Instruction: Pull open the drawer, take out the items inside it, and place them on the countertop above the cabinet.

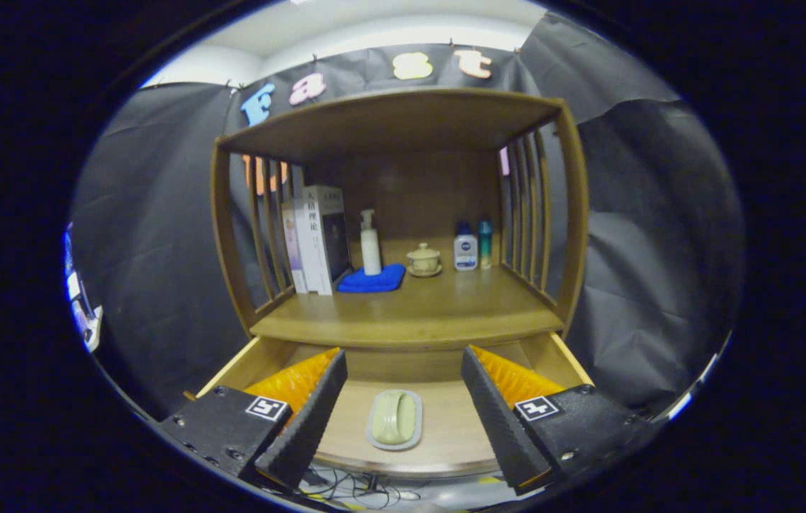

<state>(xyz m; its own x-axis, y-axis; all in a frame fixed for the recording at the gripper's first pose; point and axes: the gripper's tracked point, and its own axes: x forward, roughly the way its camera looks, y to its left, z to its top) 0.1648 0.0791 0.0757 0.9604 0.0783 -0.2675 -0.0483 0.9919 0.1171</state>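
The wooden drawer [445,445] under the cabinet stands pulled out toward me. On its floor lies a pale green soap bar in a grey dish [394,420], sitting between my two fingers and slightly below them. My gripper [403,420] hangs open above the drawer, the fingers wide apart and touching nothing. The countertop [410,313] of the cabinet stretches just beyond the drawer.
At the back of the countertop stand several books [317,239], a white pump bottle [370,244] on a blue cloth [373,280], a small lidded cup on a saucer [423,260] and two small bottles [472,246]. Slatted wooden sides [525,214] flank the shelf.
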